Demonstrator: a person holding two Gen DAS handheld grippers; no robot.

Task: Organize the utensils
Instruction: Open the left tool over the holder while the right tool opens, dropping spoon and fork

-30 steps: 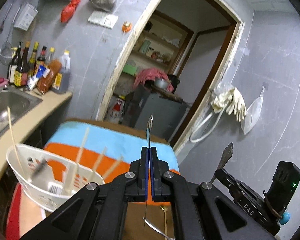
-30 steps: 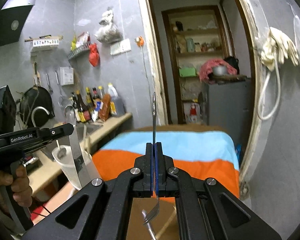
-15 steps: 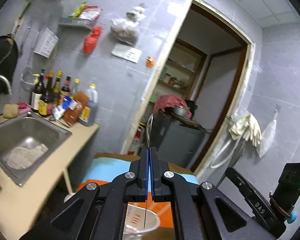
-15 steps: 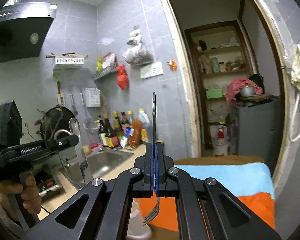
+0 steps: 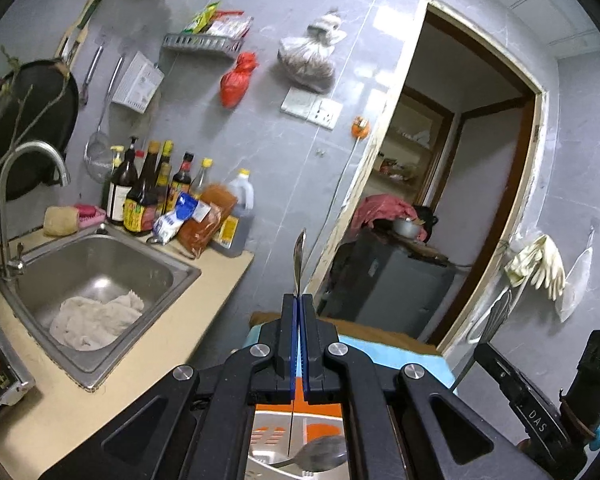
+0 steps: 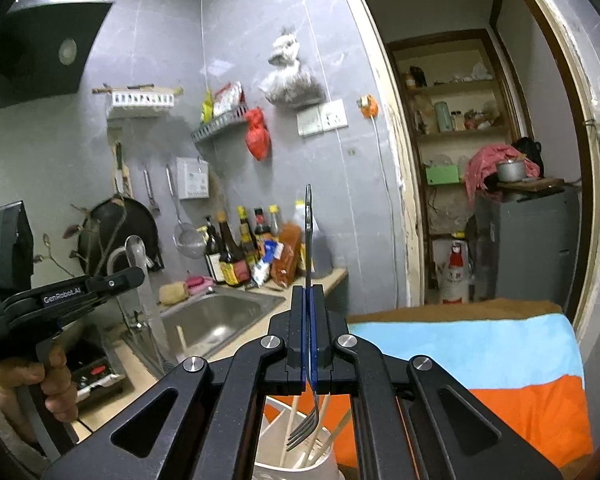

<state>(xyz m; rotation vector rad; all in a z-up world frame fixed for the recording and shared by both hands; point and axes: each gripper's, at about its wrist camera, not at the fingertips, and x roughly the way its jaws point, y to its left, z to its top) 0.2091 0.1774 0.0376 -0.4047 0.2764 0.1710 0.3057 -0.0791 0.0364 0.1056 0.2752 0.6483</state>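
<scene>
Here fork [image 6: 305, 420] hangs upright, tines down, handle skyward.

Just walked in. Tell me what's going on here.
A person is sorting cutlery with a handheld gripper in each hand. The left gripper is shut on a spoon, bowl end down, over the white utensil holder. The right gripper is shut on a fork, tines down, just above the same holder, which already has chopsticks in it. Neither piece has been released. A sink sits to the left.
</scene>
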